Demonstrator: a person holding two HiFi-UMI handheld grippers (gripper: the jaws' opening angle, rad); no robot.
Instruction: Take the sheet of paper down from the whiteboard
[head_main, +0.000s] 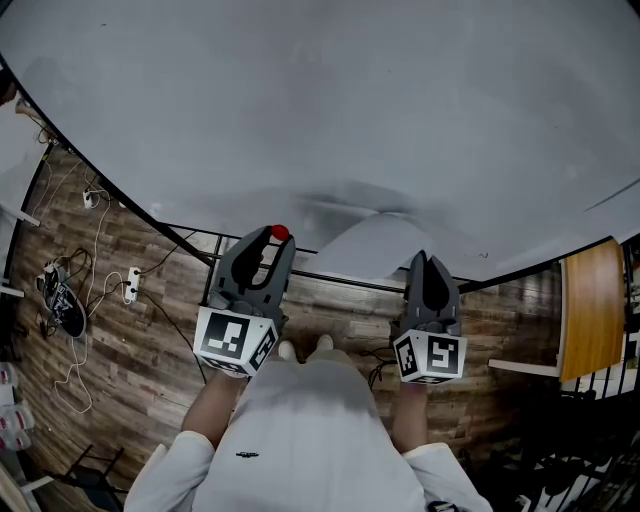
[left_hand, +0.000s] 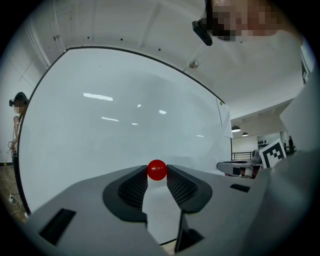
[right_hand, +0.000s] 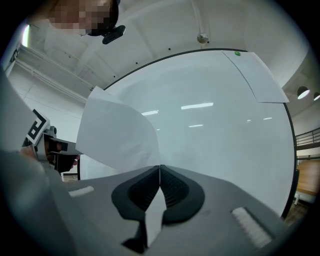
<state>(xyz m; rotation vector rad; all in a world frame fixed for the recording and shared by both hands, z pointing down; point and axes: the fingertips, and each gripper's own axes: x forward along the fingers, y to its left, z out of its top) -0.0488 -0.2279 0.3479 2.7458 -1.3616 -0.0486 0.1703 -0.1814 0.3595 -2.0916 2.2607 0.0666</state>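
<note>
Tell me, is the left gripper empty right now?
No, a red ball is pinched between the jaw tips of the left gripper, as that gripper's own view shows.

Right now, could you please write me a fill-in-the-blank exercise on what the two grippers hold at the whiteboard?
1. The left gripper pinches a small ___ ball at its tips.
2. The right gripper is shut on a sheet of ___.
3. In the right gripper view, another sheet hangs at the whiteboard's top ___ corner.
Missing words: red; paper; right.
</note>
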